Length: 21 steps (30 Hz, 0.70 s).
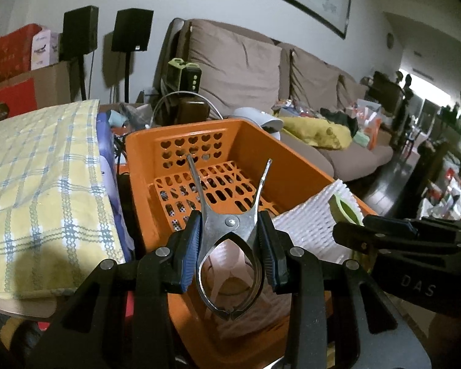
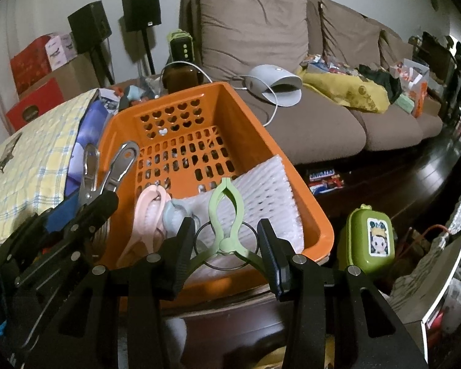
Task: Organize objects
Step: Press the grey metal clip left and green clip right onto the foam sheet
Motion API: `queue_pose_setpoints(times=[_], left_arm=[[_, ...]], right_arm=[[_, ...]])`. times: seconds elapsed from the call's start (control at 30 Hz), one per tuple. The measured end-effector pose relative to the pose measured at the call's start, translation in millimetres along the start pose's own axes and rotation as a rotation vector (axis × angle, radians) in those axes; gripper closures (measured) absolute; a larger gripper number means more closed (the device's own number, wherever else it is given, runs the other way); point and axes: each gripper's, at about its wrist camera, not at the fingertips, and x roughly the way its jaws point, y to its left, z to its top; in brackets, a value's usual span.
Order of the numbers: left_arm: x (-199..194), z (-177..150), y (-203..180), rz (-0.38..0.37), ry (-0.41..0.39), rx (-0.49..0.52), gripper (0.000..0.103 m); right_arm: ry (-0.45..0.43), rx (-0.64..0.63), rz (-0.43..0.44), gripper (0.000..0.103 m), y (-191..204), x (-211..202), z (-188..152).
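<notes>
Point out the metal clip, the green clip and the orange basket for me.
metal clip (image 1: pixel 230 224): left wrist view, on its pivot rivet, between the pads.
green clip (image 2: pixel 227 215): right wrist view, on its waist above the spring ring.
orange basket (image 2: pixel 255 129): right wrist view, on the right wall's rim.

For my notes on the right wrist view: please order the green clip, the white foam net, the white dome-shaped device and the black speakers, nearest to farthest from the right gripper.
1. green clip, held in the right gripper
2. white foam net, in the basket
3. white dome-shaped device, on the sofa
4. black speakers, by the wall

basket (image 2: pixel 307 212) before sofa (image 2: pixel 316 123) | foam sheet (image 2: pixel 261 190) in basket | cloth (image 2: pixel 30 166) left
</notes>
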Motion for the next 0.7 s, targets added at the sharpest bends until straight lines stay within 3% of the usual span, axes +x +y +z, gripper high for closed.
queue_pose_setpoints(times=[0.2,0.7], left_arm=[[1.7,-0.6,-7.4,-0.008,0.006,0.035,0.069],[5.8,-2.7,-3.8,-0.053,0.022,0.006,0.069]], right_arm=[[0.018,-0.001,0.007,0.060,1.4,3.6,-0.5],[0.044,0.030,0.043,0.061,-2.1,8.0,-3.3]])
